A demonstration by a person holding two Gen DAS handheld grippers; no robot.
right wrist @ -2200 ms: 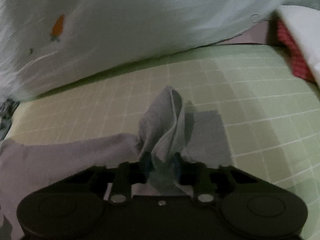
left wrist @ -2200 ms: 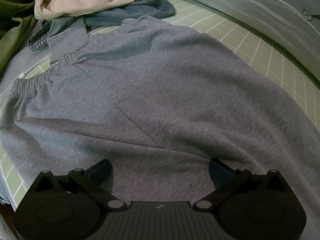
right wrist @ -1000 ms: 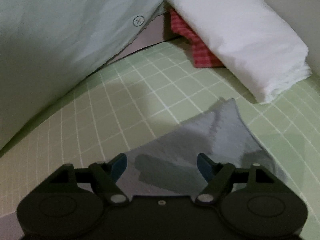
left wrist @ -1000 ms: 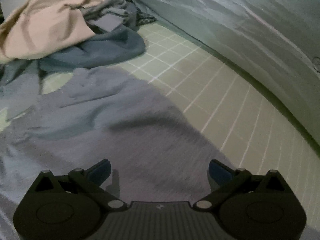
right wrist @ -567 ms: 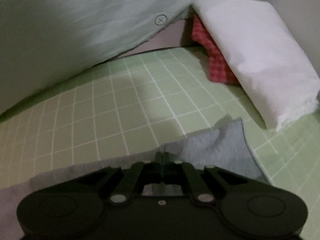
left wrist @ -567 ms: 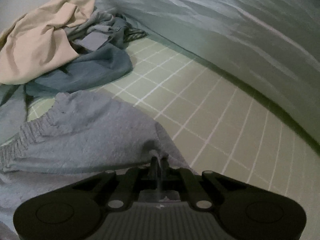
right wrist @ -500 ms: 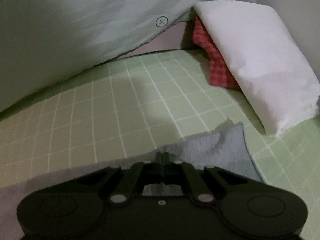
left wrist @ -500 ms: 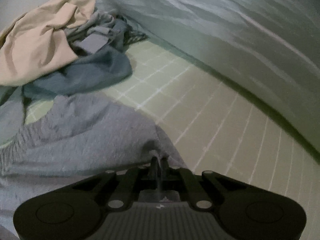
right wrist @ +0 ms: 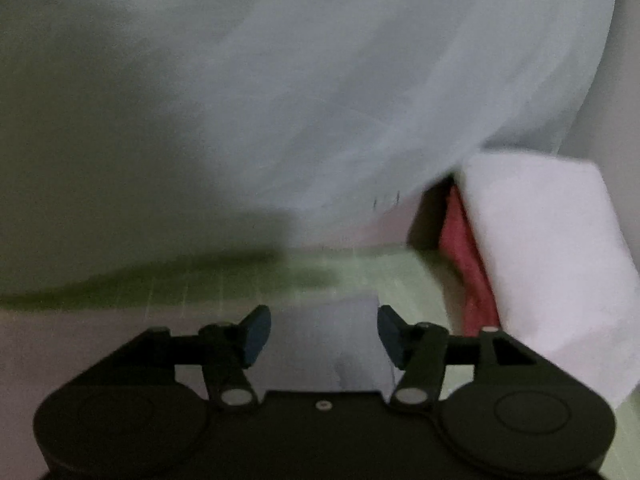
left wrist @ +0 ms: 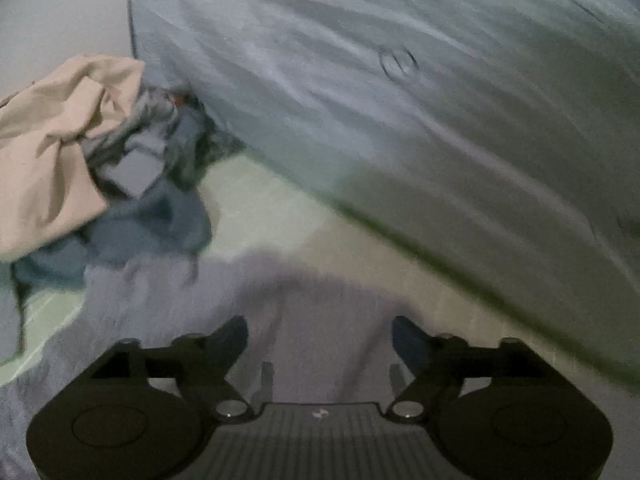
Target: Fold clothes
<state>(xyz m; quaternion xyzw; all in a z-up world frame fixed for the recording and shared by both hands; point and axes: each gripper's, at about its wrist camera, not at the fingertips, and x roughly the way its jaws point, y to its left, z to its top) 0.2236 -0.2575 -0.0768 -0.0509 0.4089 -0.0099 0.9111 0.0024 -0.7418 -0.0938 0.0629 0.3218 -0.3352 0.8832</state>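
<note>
both hand-held grippers have their jaws apart, and both have just been opening. left gripper (left wrist: 319, 334) sits at the bottom centre of the left wrist view, its dark fingers spread wide, with nothing pressed between them. under and ahead of it lies the grey garment (left wrist: 312, 308), blurred, covering the lower middle of the frame on the light green checked mat (left wrist: 256, 216). in the upper left of this view is a heap of clothes: a beige piece (left wrist: 48, 148) on top and a blue-grey piece (left wrist: 160, 216) below it, touching the far edge of the grey garment. a large pale blue-green cloth (left wrist: 420, 100) fills the upper right.

right gripper (right wrist: 324, 334) is at the bottom centre of the right wrist view, its blue pads (right wrist: 256, 332) separated. a corner of the grey garment (right wrist: 340, 340) shows between the fingers and lies flat on the mat (right wrist: 408, 276); the pads do not press on it. at the right side of this frame a folded white cloth (right wrist: 548, 264) rests over a red cloth (right wrist: 468, 264). the picture is much blurred, so fine details cannot be told.
</note>
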